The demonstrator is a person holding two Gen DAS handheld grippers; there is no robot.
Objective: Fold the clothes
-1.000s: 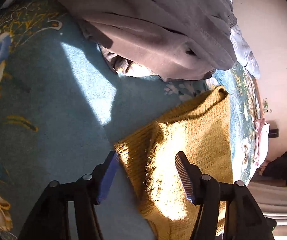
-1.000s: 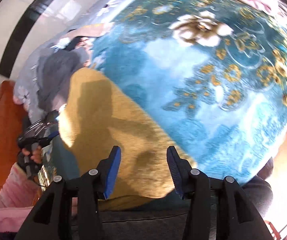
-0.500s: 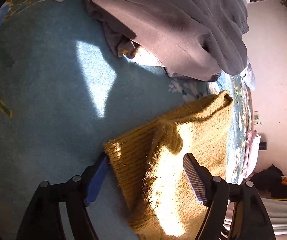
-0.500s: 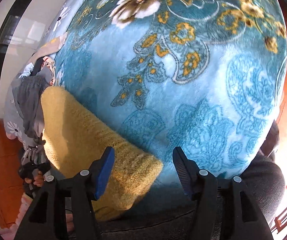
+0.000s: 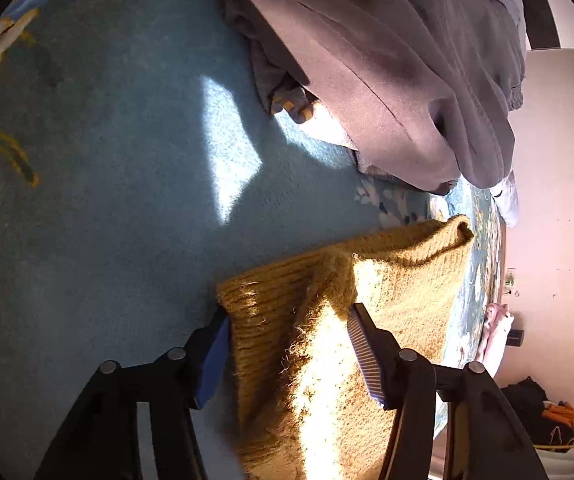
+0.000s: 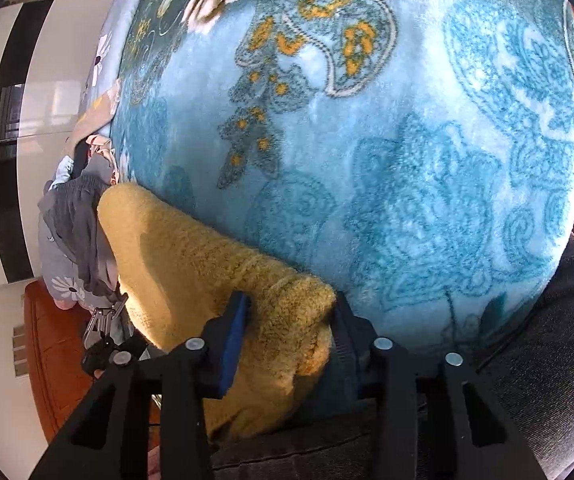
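Because the yellow sweater (image 5: pixel 387 280) lies on the bed (image 5: pixel 107 200) straight ahead of both tools, stretched between them along its long side, the coming move turns on each tool having one end of that near edge. In the left wrist view the left tool (image 5: pixel 287 340) straddles a ribbed corner: one finger sits at the sweater's outer edge and the other rests on top of the knit, with thick cloth filling the gap. The fingers are partly spread, and I cannot tell whether they press yet. In the right wrist view the right tool (image 6: pixel 287 324) sits over the opposite corner of the sweater (image 6: pixel 191 256), its fingers close on either side of a fat bunch of knit, seemingly pinching it. The blue flowered blanket (image 6: pixel 407 160) runs away beyond. A heap of grey clothes (image 5: pixel 387 60) lies just past the sweater's far edge, near but seemingly apart. Both tools point low across the bed, almost level with it. Judging by this, the next step is a joint lift and fold away from the person.
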